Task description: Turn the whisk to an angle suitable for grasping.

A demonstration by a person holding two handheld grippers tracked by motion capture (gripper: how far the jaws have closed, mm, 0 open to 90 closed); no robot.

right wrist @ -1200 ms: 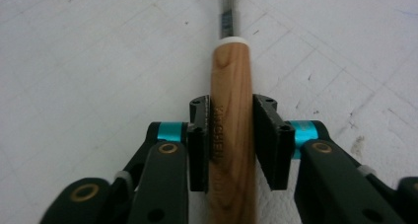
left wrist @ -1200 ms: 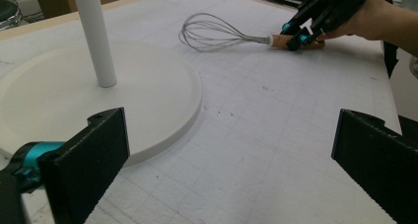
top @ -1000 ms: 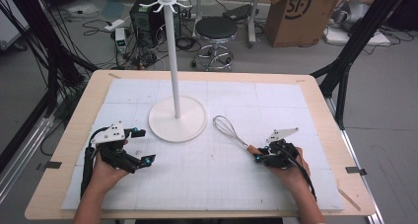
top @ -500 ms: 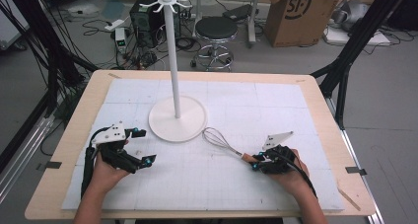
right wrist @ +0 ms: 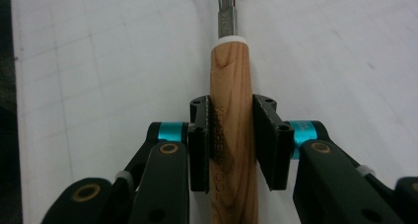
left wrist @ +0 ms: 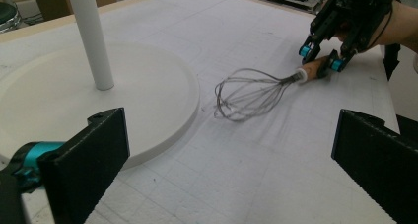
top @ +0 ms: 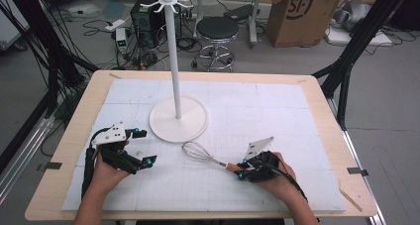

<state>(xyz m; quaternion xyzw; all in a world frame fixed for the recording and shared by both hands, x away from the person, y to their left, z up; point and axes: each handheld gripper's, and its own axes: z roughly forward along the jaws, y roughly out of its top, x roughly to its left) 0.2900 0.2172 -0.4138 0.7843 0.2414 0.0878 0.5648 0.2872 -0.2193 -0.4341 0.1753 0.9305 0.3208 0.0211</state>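
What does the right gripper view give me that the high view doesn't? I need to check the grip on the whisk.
Right gripper view alone: the tongs' two pads pressed against both sides of the whisk's wooden handle, with faint lettering on the wood. High view alone: the white stand, the left tongs spread open with nothing between them, and the whisk's wire loops lying beside the stand's base. Both: the right tongs shut on the handle over the white mat.

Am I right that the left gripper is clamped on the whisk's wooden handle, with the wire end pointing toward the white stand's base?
Not quite: the right gripper is clamped on the whisk, as the right gripper view shows. The left gripper is open. The wire end does point toward the white stand's base.
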